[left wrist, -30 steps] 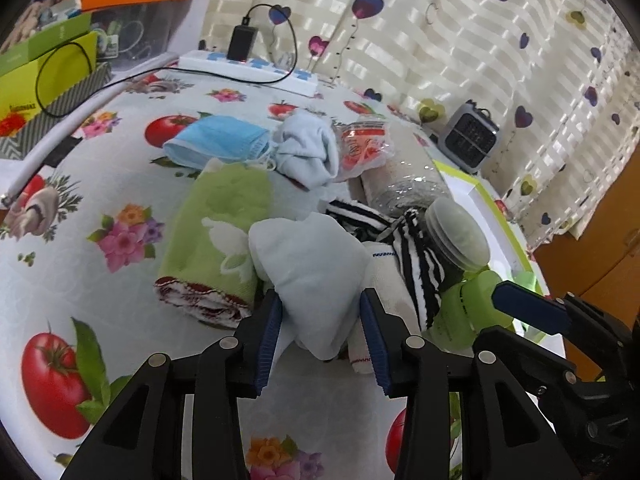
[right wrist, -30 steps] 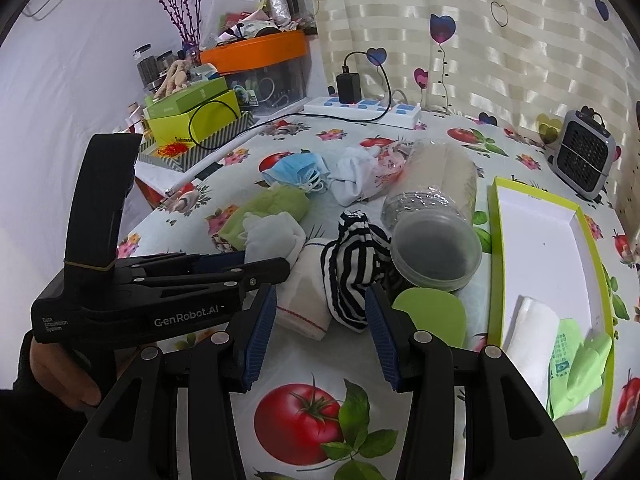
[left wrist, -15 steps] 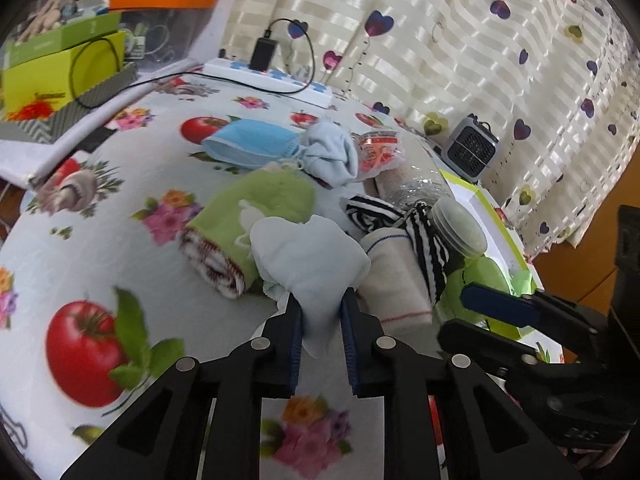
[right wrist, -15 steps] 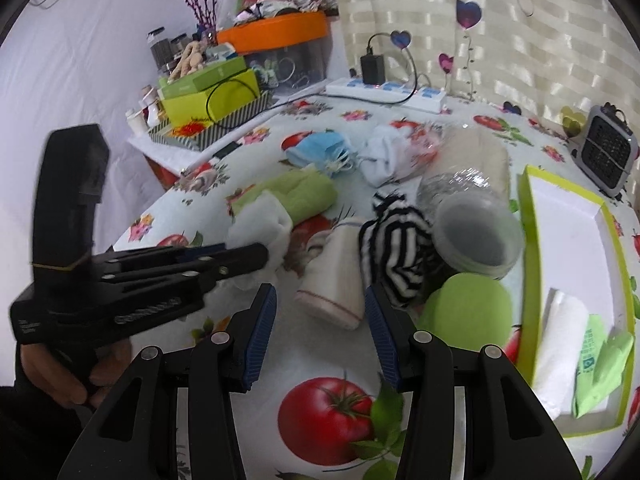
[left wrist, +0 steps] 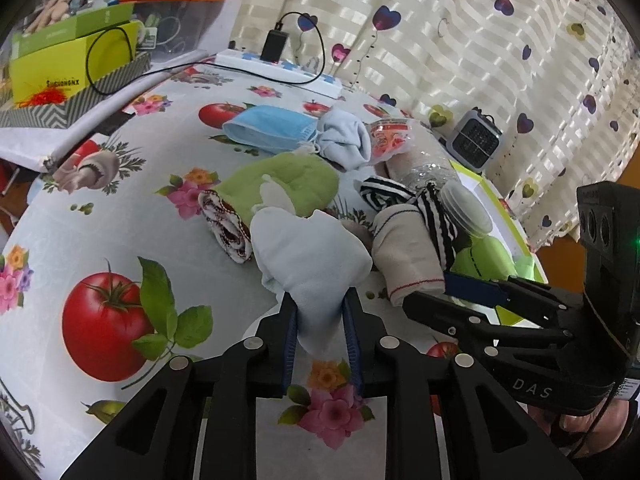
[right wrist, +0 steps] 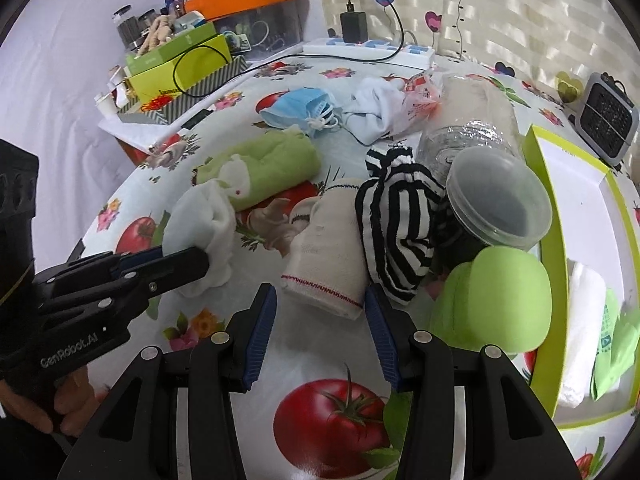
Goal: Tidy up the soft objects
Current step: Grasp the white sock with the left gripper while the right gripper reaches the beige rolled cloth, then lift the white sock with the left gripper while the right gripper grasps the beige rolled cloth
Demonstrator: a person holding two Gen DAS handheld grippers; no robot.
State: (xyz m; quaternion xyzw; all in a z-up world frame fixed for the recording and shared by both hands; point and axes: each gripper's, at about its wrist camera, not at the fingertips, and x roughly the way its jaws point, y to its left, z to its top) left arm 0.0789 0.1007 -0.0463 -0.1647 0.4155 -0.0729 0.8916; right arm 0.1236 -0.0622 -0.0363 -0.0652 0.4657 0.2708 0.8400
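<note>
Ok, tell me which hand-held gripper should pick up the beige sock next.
Right hand-held gripper: open, with the beige sock just beyond its fingertips. The left hand-held gripper is occupied by the pale blue cloth.

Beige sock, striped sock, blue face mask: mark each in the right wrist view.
beige sock (right wrist: 328, 256): right wrist view, on its ribbed middle.
striped sock (right wrist: 394, 220): right wrist view, on the bunched stripes.
blue face mask (right wrist: 298, 110): right wrist view, on the pleated front.

Table (right wrist: 132, 204) before a curtained, daylit backdrop.
A fruit-and-flower cloth covers it; the striped, heart-printed curtain (left wrist: 460, 28) glows, perhaps from a window; a white wall (right wrist: 52, 60) stands left.
</note>
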